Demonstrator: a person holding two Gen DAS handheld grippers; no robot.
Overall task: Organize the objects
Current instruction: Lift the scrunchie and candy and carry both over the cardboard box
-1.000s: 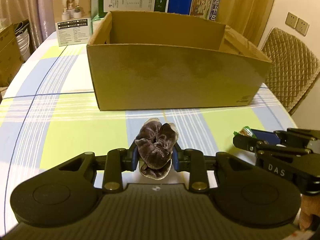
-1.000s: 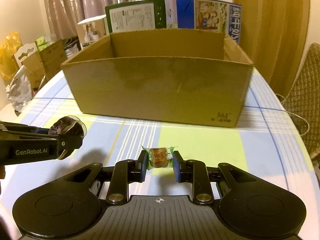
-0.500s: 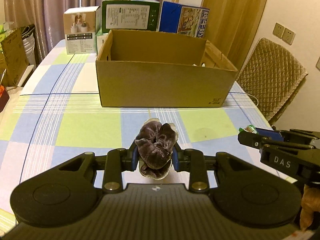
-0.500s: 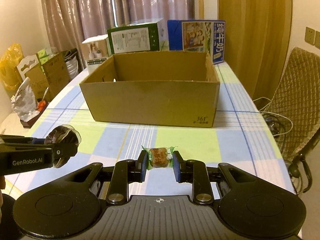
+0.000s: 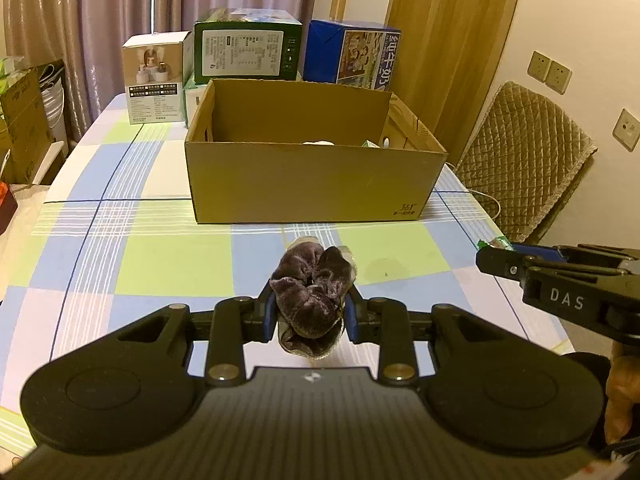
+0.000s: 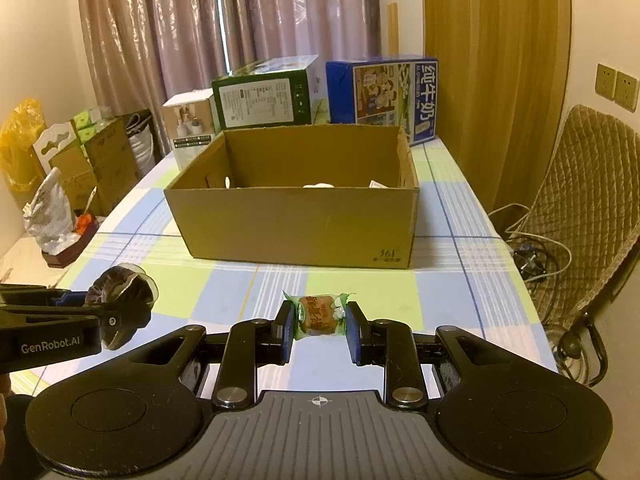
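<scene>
The scrunchie (image 5: 310,296), soft and dark purple, is squeezed tight between the two fingers of the left gripper (image 5: 310,316), up above the checked tablecloth (image 5: 120,264). Next to it on the right, the right gripper (image 6: 318,322) pinches a small wrapped snack (image 6: 318,314). The open cardboard box (image 6: 296,224) sits farther back on the table, well away from both.

right gripper (image 6: 318,320) fingers (image 6: 286,326) clamp a wrapped snack (image 6: 318,316) before the cardboard box (image 6: 296,228).
</scene>
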